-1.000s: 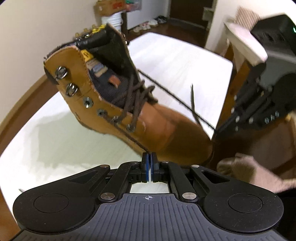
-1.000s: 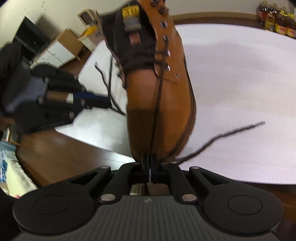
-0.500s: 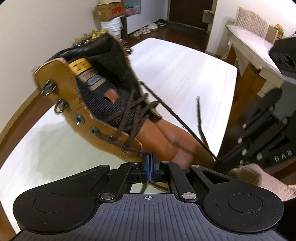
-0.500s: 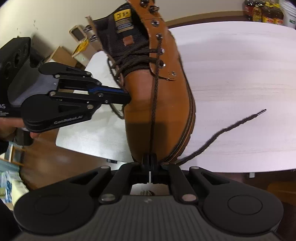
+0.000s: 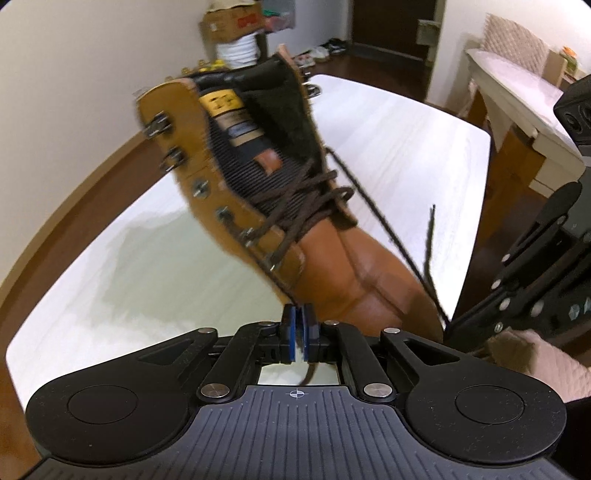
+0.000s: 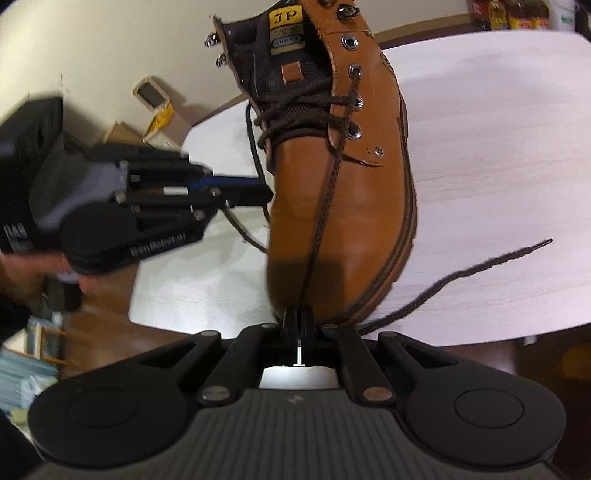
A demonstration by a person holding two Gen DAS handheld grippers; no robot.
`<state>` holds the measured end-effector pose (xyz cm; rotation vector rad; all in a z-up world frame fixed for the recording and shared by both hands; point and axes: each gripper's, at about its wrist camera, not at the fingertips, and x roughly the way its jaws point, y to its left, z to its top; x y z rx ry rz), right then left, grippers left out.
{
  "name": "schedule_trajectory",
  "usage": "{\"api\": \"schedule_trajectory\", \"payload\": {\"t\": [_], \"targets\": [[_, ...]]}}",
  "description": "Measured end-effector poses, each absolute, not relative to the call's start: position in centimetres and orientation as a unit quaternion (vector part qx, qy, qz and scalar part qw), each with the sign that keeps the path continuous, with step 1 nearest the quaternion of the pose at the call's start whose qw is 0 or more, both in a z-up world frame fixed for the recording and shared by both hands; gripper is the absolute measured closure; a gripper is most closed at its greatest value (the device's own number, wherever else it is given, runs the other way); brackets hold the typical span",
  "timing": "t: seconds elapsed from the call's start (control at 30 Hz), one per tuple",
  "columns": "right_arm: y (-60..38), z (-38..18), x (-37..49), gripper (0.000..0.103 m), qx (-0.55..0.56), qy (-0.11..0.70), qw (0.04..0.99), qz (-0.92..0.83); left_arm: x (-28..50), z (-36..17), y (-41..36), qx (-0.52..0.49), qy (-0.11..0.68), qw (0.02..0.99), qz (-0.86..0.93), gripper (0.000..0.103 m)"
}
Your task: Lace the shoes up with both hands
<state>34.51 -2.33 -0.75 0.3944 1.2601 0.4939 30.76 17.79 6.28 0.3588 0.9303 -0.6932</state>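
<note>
Left gripper [image 5: 299,325] at 6 o'clock in its own view: blue pads a slit apart. Jaws have just been opening. A dark lace end hangs below the pads; can't tell if the pads press it.

Right gripper [image 6: 298,325] at 6 o'clock in its view: jaws together, clamped on the lace [image 6: 325,206]. The lace runs taut from the fingertips toward 12 o'clock, over the toe, up to an eyelet [image 6: 355,70] on the right flap. Free tail leaves the gripper toward 3 o'clock and lies on the table [image 6: 498,129], tip at 3 o'clock.

Boot [image 5: 354,269]: tan leather, toe just beyond both grippers, tilted. In the left view the shaft leans toward 11 o'clock; the heel end looks raised off the table, contact point hidden. Lower eyelets are laced in crosses, upper eyelets and hooks bare. Tongue [image 6: 284,48] carries a yellow "JP" label.

Second lace strand hangs off the boot's other side at 9 o'clock in the right view, passing the left gripper's fingers.

In the left view the right gripper sits at 3 o'clock, a hand [image 5: 532,358] in a light sleeve below it.

Farther out: cardboard box [image 5: 236,22] at 12 o'clock on the floor, bottles [image 6: 509,14] at 1 o'clock past the table.
</note>
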Motion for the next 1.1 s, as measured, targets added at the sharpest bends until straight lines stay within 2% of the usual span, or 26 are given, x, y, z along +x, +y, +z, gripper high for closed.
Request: {"api": "schedule_trajectory", "payload": {"t": [0.27,0.43,0.67,1.1], "targets": [[-2.7,0.3,36.5,0.101,0.376,0.55,0.709,0.232,28.6,7.6,24.1,0.136,0.456,0.838,-0.268,0.091],[-4.8,1.7,38.2,0.101,0.505,0.443,0.714,0.198,27.5,8.1,26.5,0.112,0.457,0.847,-0.247,0.091],[-7.1,-0.2,37.7,0.099,0.433,0.461,0.769,0.089,26.9,6.7,24.6,0.127,0.446,0.842,-0.276,0.088],[-10.2,-1.0,34.6,0.099,0.396,0.511,0.761,0.06,30.0,4.0,21.0,0.25,0.389,0.816,-0.348,0.085]]}}
